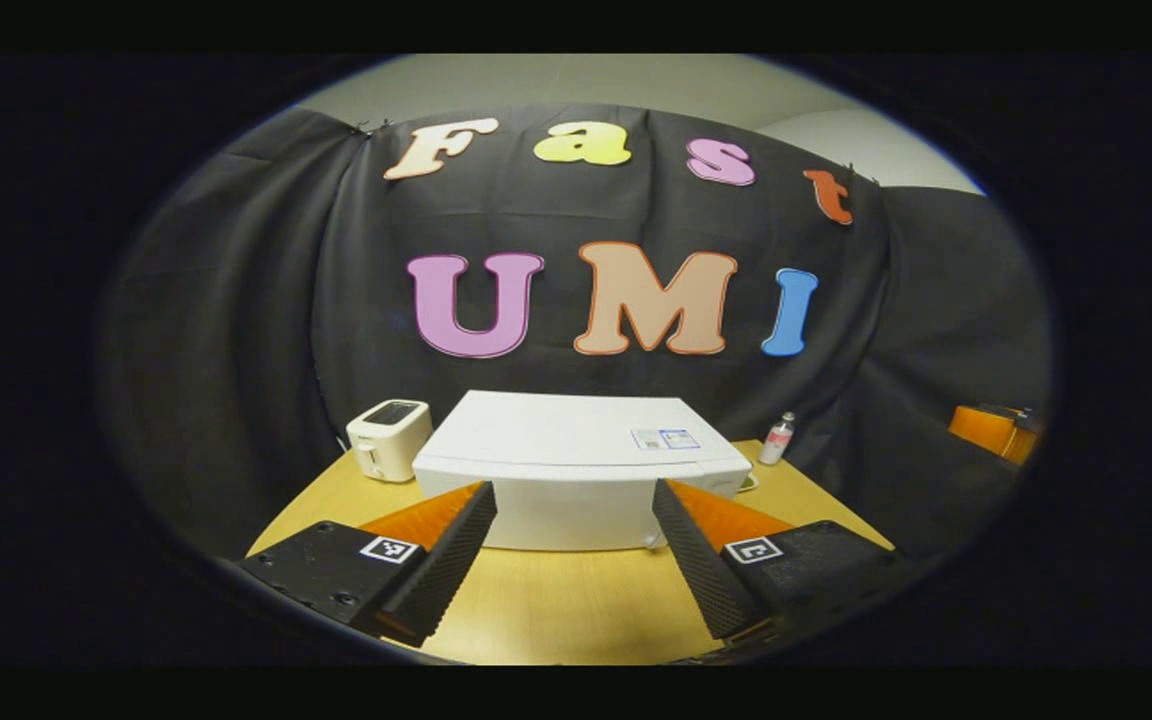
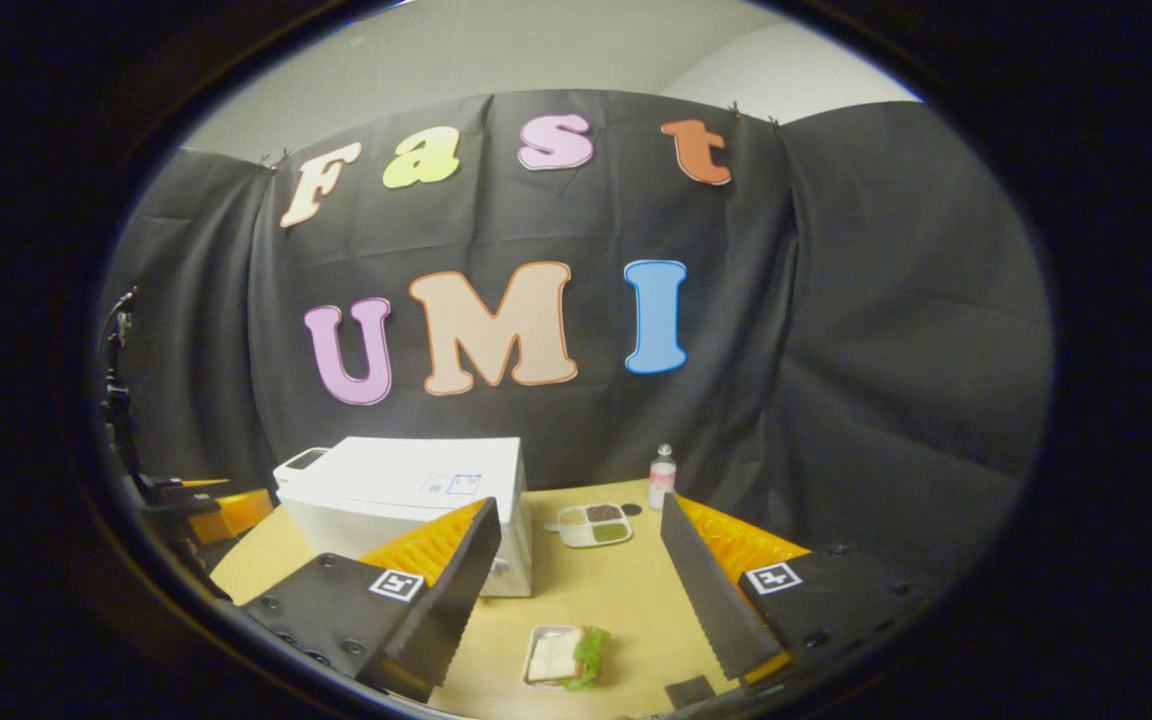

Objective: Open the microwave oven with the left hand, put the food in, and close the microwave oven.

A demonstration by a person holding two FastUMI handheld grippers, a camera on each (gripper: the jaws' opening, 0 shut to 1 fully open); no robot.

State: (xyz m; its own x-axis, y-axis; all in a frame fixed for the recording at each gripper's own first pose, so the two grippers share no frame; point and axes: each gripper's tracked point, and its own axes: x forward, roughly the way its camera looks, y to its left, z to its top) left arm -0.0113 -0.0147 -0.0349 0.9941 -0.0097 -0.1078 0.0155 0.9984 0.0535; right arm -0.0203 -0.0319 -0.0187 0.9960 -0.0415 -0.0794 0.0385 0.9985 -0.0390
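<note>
A white microwave oven point(image 1: 576, 465) stands shut on the wooden table point(image 1: 556, 610), straight ahead of my left gripper point(image 1: 572, 560), which hangs open above the table in front of it. In the right gripper view the microwave oven point(image 2: 406, 500) is at the left. A small tray with a sandwich and lettuce point(image 2: 566, 657) lies on the table just below and between the fingers of my right gripper point(image 2: 581, 590), which is open and holds nothing. The left gripper point(image 2: 201, 510) shows at the far left of that view.
A white toaster point(image 1: 388, 438) stands left of the microwave. A small bottle point(image 1: 777, 438) stands at the back right by the cloth wall. A divided dish with food point(image 2: 592, 523) lies right of the microwave. A dark square point(image 2: 688, 690) lies near the table's front edge.
</note>
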